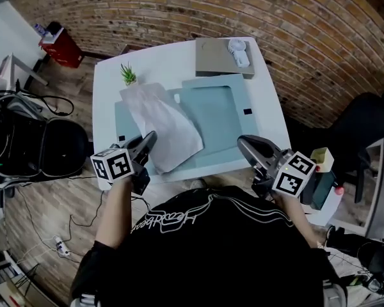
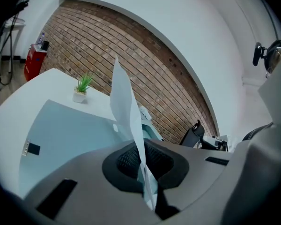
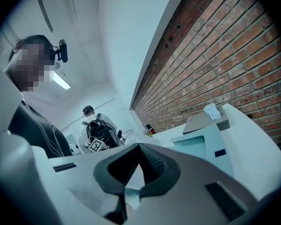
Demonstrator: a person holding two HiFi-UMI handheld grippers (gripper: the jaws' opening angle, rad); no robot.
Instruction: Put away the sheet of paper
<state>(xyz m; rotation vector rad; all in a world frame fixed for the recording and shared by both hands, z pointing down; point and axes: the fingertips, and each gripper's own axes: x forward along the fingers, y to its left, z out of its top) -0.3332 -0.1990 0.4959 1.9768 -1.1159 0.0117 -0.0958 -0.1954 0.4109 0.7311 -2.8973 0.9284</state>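
Note:
A white, slightly crumpled sheet of paper (image 1: 163, 123) lies slanted over the left part of the light-blue mat (image 1: 211, 152), with its near corner lifted. My left gripper (image 1: 152, 137) is shut on that corner. In the left gripper view the paper (image 2: 124, 97) stands up edge-on, pinched between the black pads of the gripper (image 2: 141, 162). My right gripper (image 1: 243, 142) hovers over the table's front right edge, apart from the paper. Its pads meet in the right gripper view, and the gripper (image 3: 139, 159) holds nothing. A teal folder-like pad (image 1: 208, 114) lies on the mat to the right of the paper.
A grey flat box (image 1: 217, 59) with a small white fan (image 1: 238, 51) on it sits at the table's far edge. A small potted plant (image 1: 128, 75) stands at the far left. A black bag (image 1: 48, 149) and cables lie on the floor at the left; a brick wall runs behind.

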